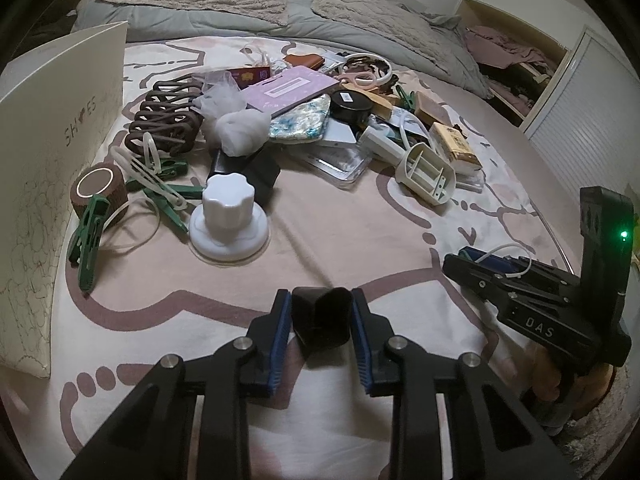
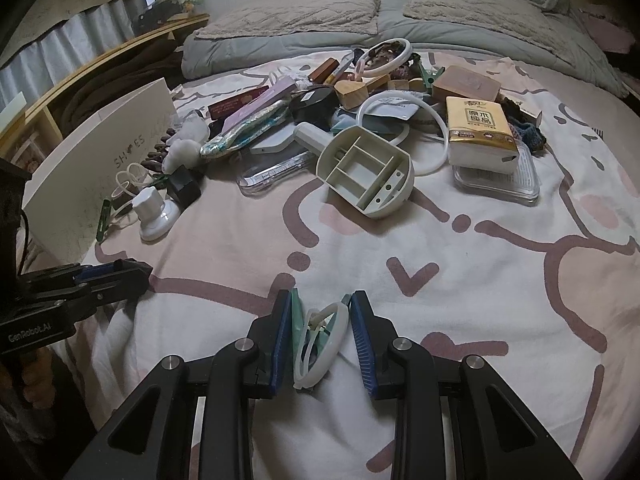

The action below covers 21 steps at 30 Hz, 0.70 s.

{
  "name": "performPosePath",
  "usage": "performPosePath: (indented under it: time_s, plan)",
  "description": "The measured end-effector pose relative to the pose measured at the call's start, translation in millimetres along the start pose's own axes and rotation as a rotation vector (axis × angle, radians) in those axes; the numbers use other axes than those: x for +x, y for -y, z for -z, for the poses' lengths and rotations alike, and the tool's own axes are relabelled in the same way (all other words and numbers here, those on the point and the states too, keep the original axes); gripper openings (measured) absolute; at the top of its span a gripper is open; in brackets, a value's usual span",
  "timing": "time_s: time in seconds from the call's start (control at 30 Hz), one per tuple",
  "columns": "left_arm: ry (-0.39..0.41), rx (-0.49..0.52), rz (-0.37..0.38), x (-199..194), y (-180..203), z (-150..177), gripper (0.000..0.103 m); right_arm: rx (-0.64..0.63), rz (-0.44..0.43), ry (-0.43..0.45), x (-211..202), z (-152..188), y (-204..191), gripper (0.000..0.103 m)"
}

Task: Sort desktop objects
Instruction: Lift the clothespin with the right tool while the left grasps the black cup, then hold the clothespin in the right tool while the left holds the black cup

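Both grippers point steeply down over a bedsheet (image 2: 440,240) printed with pink outlines, side by side and low above it. The left gripper (image 1: 321,322) has its blue-padded jaws pressed on a small glossy black faceted block (image 1: 321,320), which sits squarely between the pads. The right gripper (image 2: 320,330) is clamped on a pale green clothes peg (image 2: 298,328) with a white oval plastic ring clip (image 2: 324,340) looped on it; the peg lies against the left pad, the ring against the right.

A cream cardboard shoebox (image 1: 60,152) stands at the left edge, its inside hidden. A clear plastic tray (image 2: 500,180) carries a yellow-and-white tissue pack (image 2: 480,132). An ivory plastic scoop-shaped holder (image 2: 366,172) with dividers lies tipped over, its compartments bare.

Beyond the tools lies the unsorted heap: a white knobbed suction base (image 1: 228,220), dark green pegs (image 1: 88,240), a brown lattice hair clip (image 1: 164,120), a lilac notebook (image 1: 292,90).
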<state>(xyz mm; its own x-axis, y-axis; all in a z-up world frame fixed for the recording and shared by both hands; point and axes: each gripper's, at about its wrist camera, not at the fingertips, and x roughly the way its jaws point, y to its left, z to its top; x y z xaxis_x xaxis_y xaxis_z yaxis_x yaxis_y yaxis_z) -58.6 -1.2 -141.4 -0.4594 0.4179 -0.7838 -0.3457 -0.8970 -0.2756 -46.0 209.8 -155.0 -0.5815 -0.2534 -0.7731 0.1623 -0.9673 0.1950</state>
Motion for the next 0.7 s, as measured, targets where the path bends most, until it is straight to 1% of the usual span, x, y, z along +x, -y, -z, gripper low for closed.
performPosePath:
  time_s: [0.2, 0.37, 0.63, 0.7]
  plan:
    - [0.009, 0.005, -0.022, -1.0, 0.9, 0.1, 0.029, 0.004, -0.004, 0.011, -3.6, 0.8, -0.2, 0.03]
    - [0.033, 0.016, -0.043, -4.9, 3.1, -0.3, 0.029, -0.013, 0.005, 0.034, -8.3, 2.2, -5.2, 0.03]
    - [0.08, 0.037, -0.055, -16.2, 6.2, -5.0, 0.029, -0.072, 0.02, 0.127, -31.9, 4.9, -28.4, 0.03]
    - [0.098, 0.035, -0.045, -20.5, 6.6, -6.4, 0.029, -0.08, 0.018, 0.137, -35.6, 4.0, -33.5, 0.03]
